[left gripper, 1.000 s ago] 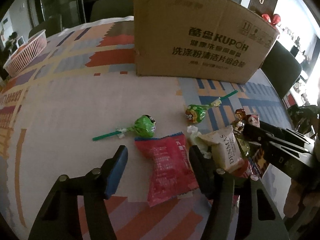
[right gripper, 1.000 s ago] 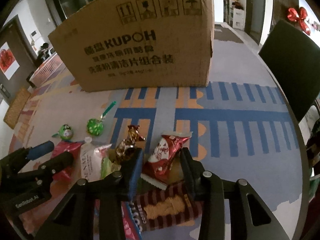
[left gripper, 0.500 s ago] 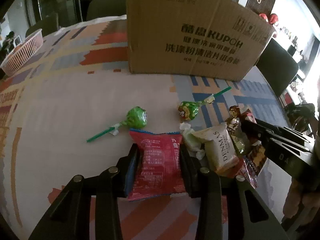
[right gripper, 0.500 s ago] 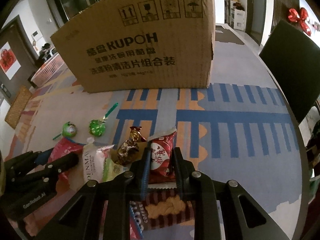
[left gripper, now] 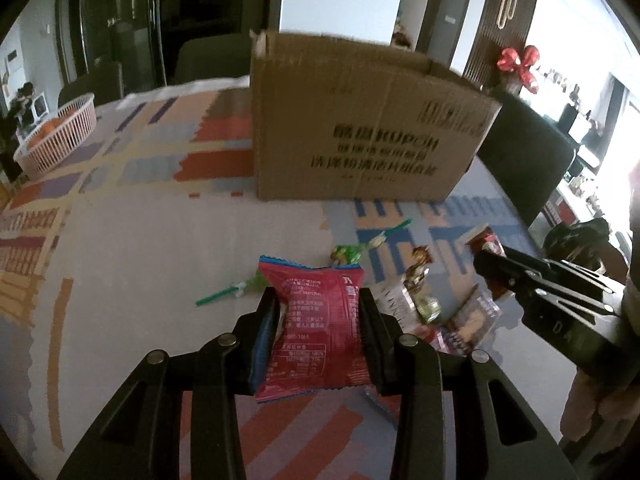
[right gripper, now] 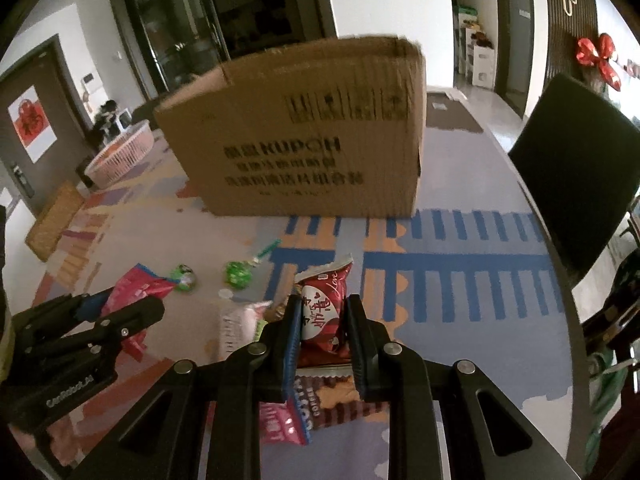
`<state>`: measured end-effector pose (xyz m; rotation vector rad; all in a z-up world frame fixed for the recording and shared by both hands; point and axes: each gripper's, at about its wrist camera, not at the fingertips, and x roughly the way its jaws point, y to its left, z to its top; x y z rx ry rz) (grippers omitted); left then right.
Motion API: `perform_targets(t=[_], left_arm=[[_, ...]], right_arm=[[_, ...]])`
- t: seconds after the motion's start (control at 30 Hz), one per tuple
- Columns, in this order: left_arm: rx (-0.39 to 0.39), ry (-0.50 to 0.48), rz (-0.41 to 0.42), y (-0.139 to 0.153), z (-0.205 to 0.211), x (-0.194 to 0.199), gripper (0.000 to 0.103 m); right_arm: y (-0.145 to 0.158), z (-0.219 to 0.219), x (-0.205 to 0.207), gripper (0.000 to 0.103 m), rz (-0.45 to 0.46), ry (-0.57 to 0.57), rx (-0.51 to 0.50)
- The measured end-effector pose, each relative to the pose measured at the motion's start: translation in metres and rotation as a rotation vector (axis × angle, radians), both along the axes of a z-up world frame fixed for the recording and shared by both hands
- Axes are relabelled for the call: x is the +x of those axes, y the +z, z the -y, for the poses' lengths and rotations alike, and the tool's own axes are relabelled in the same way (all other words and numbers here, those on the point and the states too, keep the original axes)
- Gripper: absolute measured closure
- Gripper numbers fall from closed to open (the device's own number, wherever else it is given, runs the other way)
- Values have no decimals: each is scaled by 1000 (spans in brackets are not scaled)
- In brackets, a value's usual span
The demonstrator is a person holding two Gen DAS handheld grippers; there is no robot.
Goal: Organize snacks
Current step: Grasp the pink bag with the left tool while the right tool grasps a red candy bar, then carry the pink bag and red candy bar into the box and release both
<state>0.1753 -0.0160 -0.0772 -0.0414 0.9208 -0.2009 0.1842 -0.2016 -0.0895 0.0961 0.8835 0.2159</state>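
My left gripper (left gripper: 318, 300) is shut on a pink-red snack packet (left gripper: 316, 328), held clear above the tablecloth. My right gripper (right gripper: 323, 304) is shut on a dark red snack packet (right gripper: 324, 312) with white lettering, also lifted. Below lie two green lollipops (right gripper: 238, 273) (right gripper: 183, 274), a white packet (right gripper: 236, 328), a gold-wrapped candy (left gripper: 418, 276) and a brown coffee biscuit pack (right gripper: 324, 404). A large cardboard box (left gripper: 360, 136) stands open-topped behind them. In the left wrist view the right gripper (left gripper: 486, 258) shows at the right; in the right wrist view the left gripper (right gripper: 120, 300) shows at the left.
A pink slatted basket (left gripper: 60, 136) sits at the far left of the table. A dark chair (right gripper: 576, 176) stands by the table's right edge. A woven mat (right gripper: 56, 220) lies left of the box. The patterned tablecloth (left gripper: 140, 240) spreads to the left.
Both grippers closed on their packets, the left on the pink-red one and the right on the dark red one, then both rose off the table with them.
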Motion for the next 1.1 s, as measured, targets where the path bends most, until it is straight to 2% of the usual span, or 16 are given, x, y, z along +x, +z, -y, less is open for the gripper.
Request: perform_targets(t=[0.53,0.8,1.1], left_arm=[[-7,-25,238,86,-4,-7,65],[-8,-32,332,122,-7,10,65],[2,-50,398,154,-8,42,65]], right_arm=[[78,-5,-10,80,194,20,38],[113,-11,2,80,284,27,50],[146,-18,28,80,339,43,48]])
